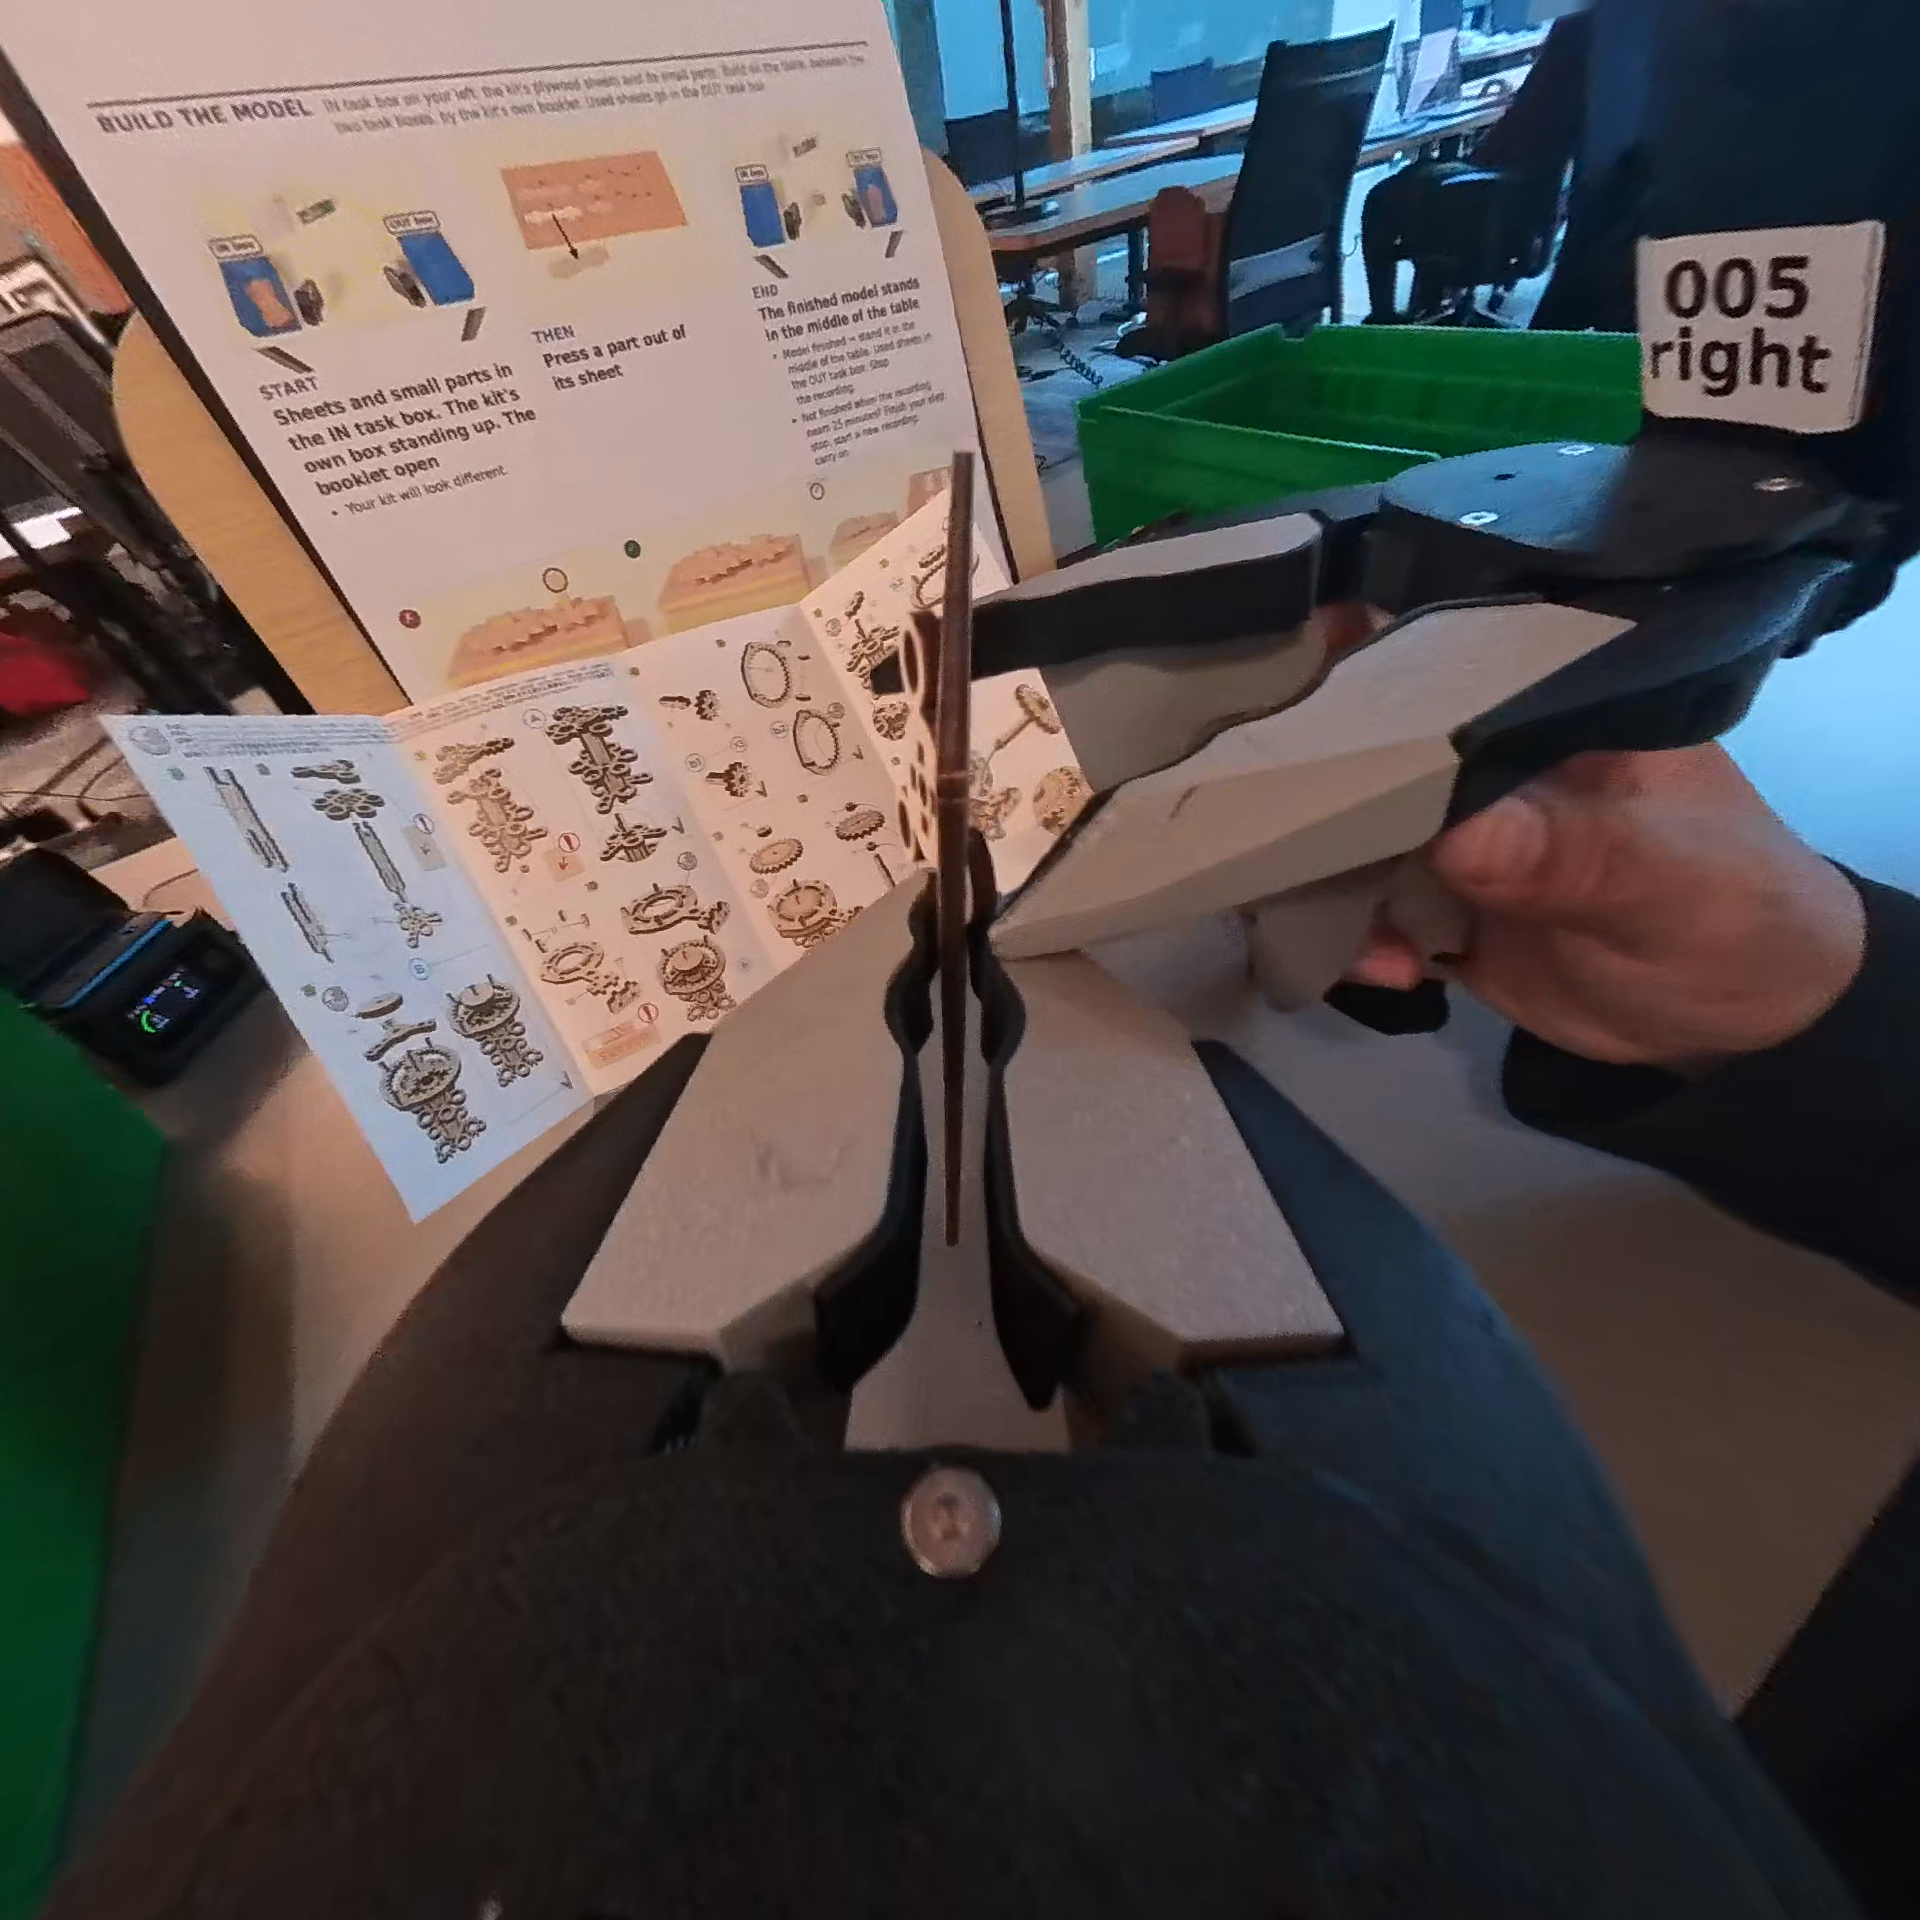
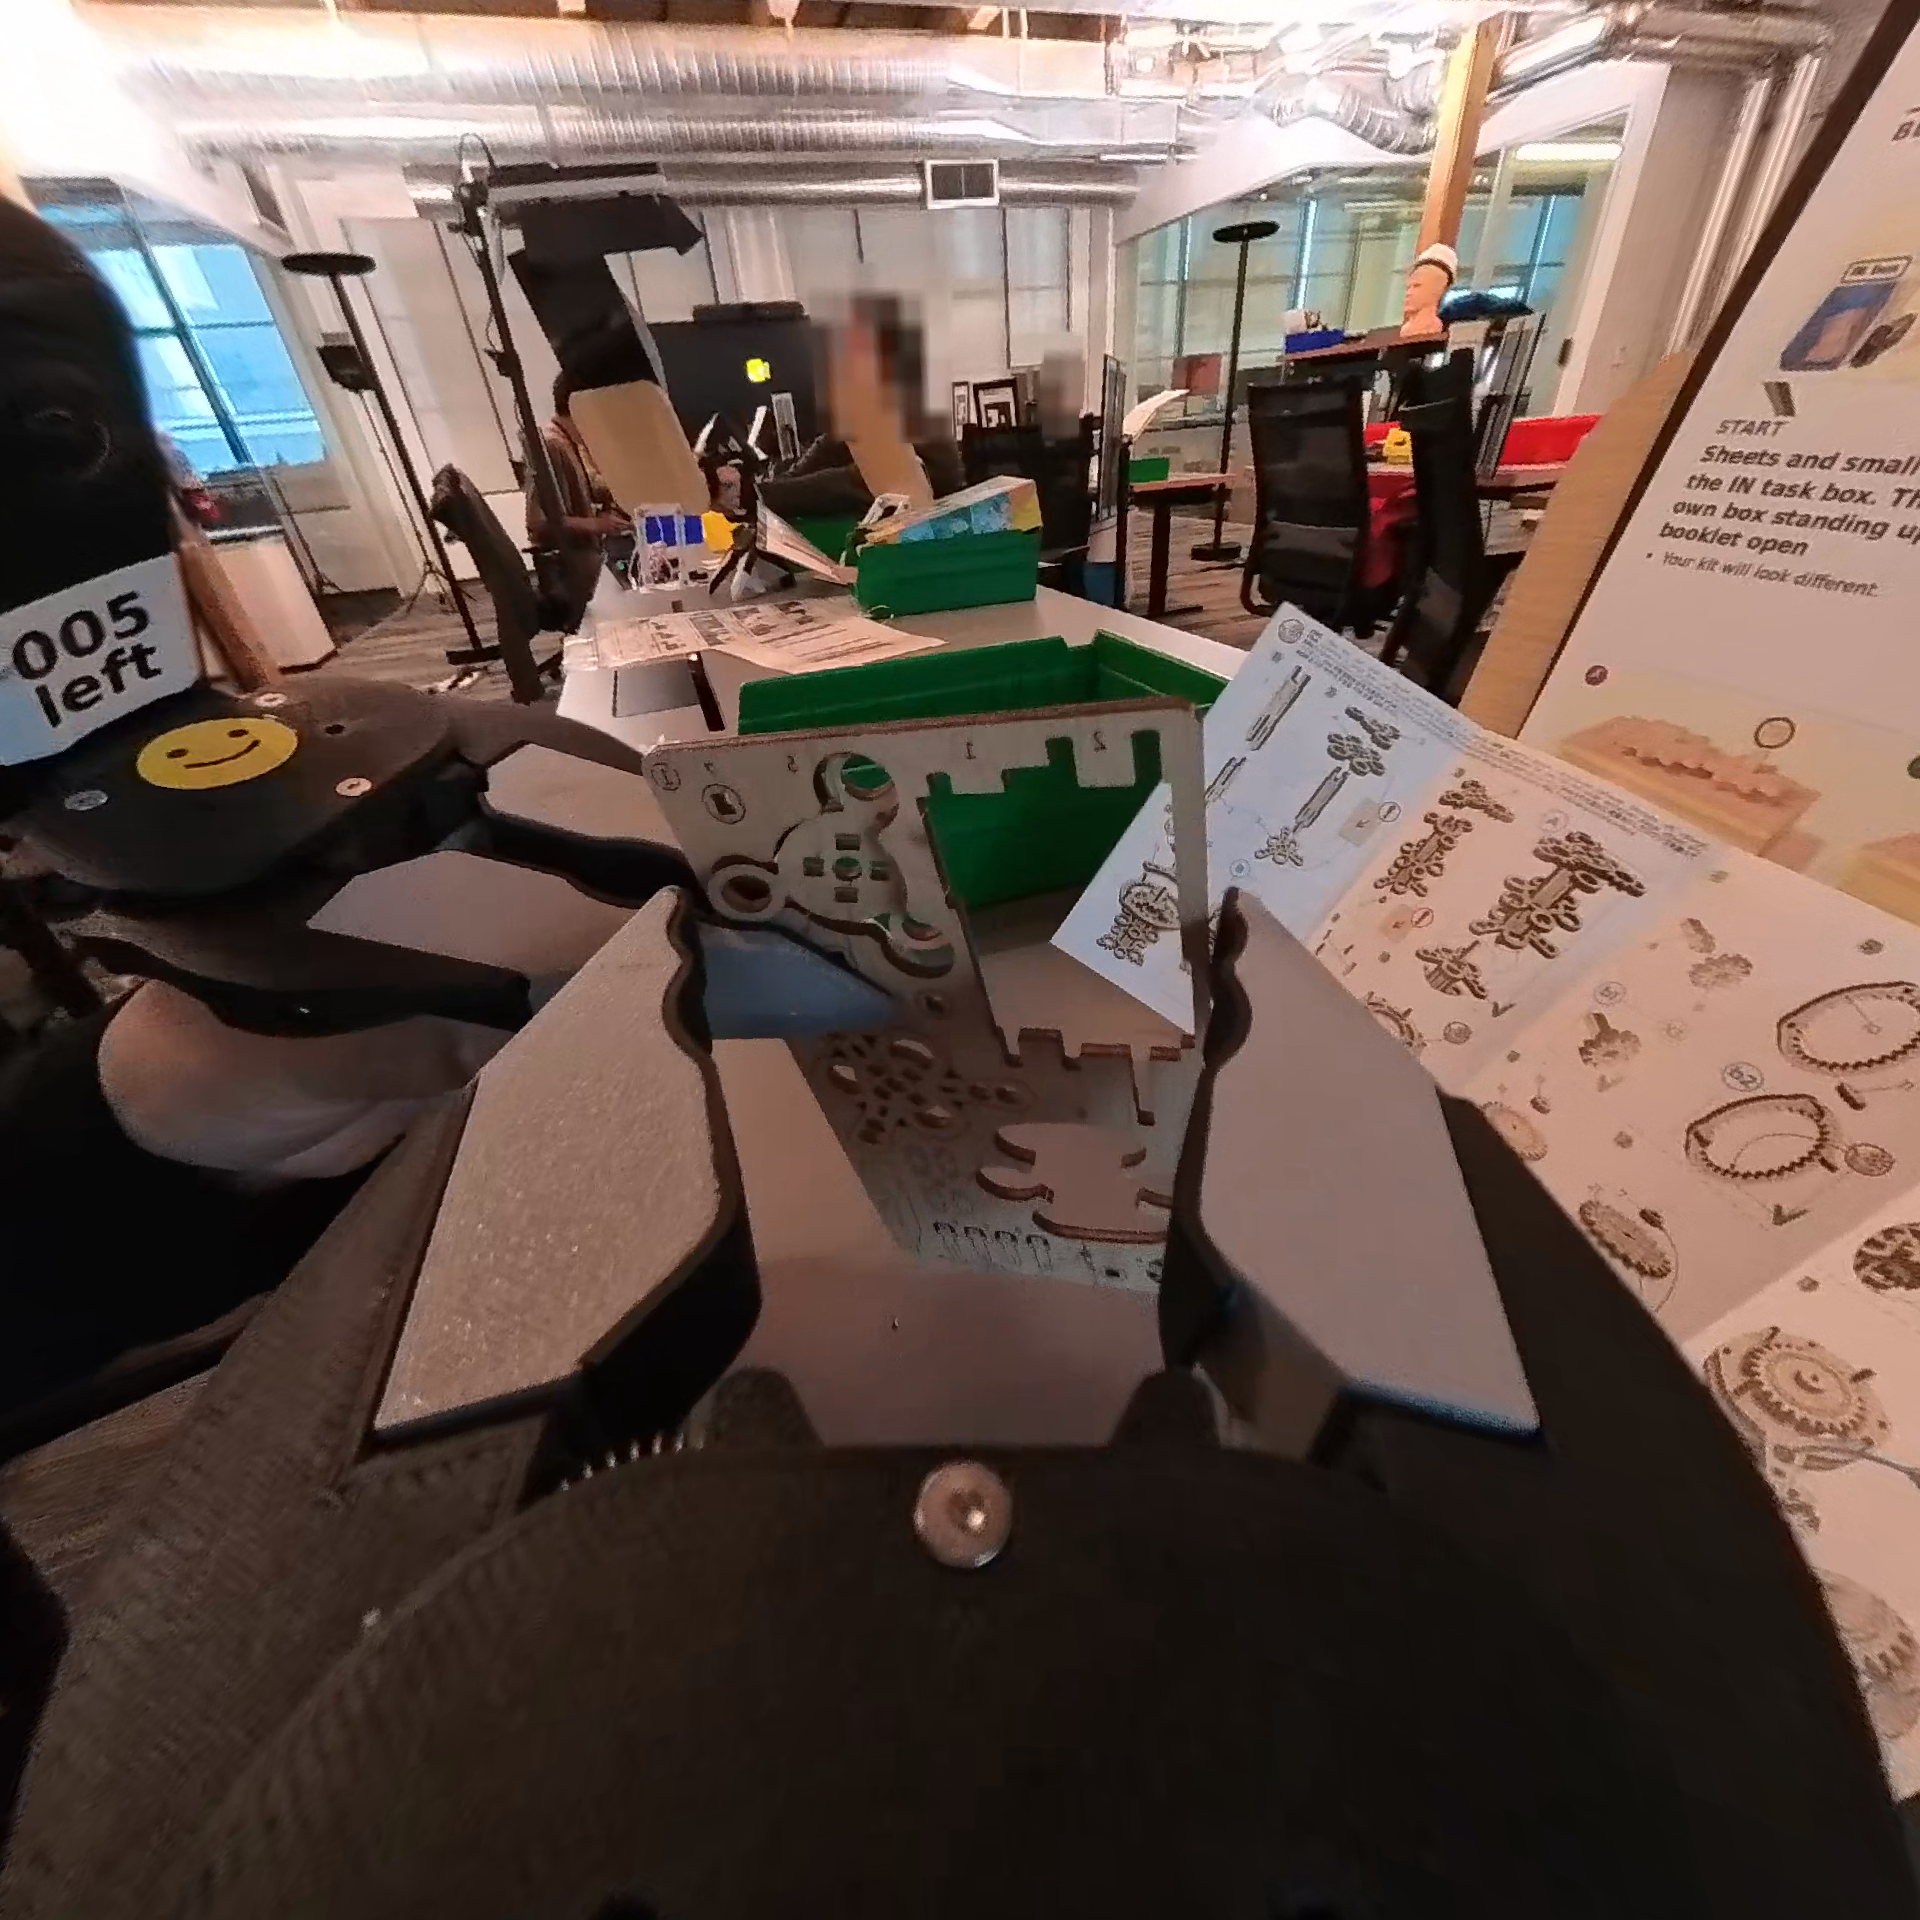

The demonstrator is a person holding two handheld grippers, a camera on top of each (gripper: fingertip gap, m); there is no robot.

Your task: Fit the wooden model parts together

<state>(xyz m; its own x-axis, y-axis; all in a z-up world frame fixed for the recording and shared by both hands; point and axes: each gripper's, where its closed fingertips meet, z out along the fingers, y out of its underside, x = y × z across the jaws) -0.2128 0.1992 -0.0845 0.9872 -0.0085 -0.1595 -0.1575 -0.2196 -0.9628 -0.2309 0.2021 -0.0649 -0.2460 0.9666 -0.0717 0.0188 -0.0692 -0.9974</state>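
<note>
A thin plywood sheet (image 1: 954,1039) of model parts stands upright and shows edge-on in the left wrist view. My left gripper (image 1: 951,904) is shut on its lower part. In the right wrist view the sheet (image 2: 769,779) faces me, with several cut-outs and a three-lobed part (image 2: 831,873) in it. The left gripper (image 2: 769,966) pinches it from the left. My right gripper (image 2: 951,935) is wide open with the sheet between its fingers; its right finger (image 2: 1299,1143) lies at the sheet's right edge. In the left wrist view the right gripper (image 1: 966,779) reaches in from the right, a finger on each side of the sheet.
An open kit booklet (image 1: 499,883) stands behind the sheet and also shows in the right wrist view (image 2: 1558,987). An instruction board (image 1: 582,312) stands behind it. Green task boxes sit at back right (image 1: 1351,416) and near left (image 1: 62,1351). A small screen device (image 1: 156,997) lies at left.
</note>
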